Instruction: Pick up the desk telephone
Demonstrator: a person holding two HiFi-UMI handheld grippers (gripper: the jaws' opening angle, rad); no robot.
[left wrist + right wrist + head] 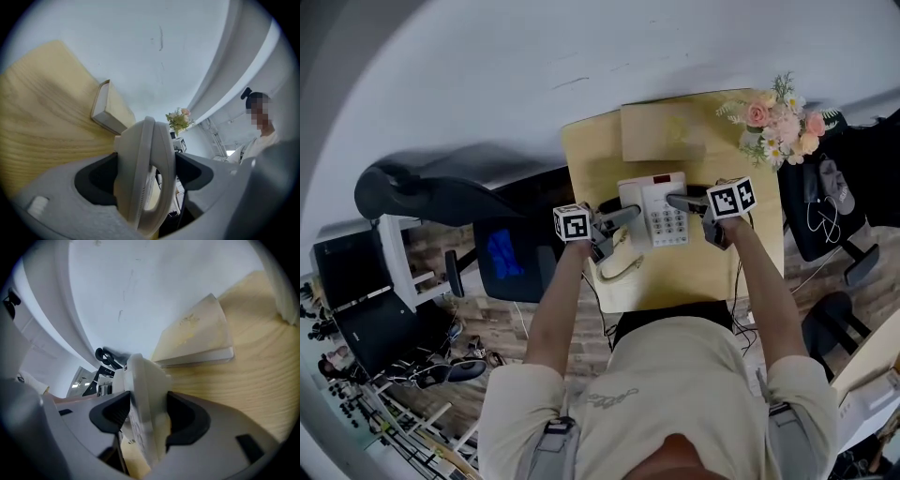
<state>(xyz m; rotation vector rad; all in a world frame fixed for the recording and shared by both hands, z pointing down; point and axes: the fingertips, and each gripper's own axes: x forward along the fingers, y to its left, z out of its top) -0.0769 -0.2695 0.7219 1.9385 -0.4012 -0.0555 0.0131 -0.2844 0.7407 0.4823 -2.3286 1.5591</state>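
Observation:
The off-white desk telephone (654,211) lies keypad up on the pale wooden desk (750,272). Its coiled cord (619,269) trails toward the front left. My left gripper (623,217) reaches in at the handset side and my right gripper (680,201) at the keypad side. In the left gripper view the telephone (140,154) stands edge-on between wide-set jaws of the left gripper (146,174), and both dark pads touch it. In the right gripper view the telephone body (143,394) fills the gap of the right gripper (150,418), with a pad against each face.
A flat tan box (675,131) lies at the desk's back edge, with a flower bouquet (783,122) at the back right corner. Office chairs (497,253) stand left of the desk. A person (258,126) stands in the room beyond, seen in the left gripper view.

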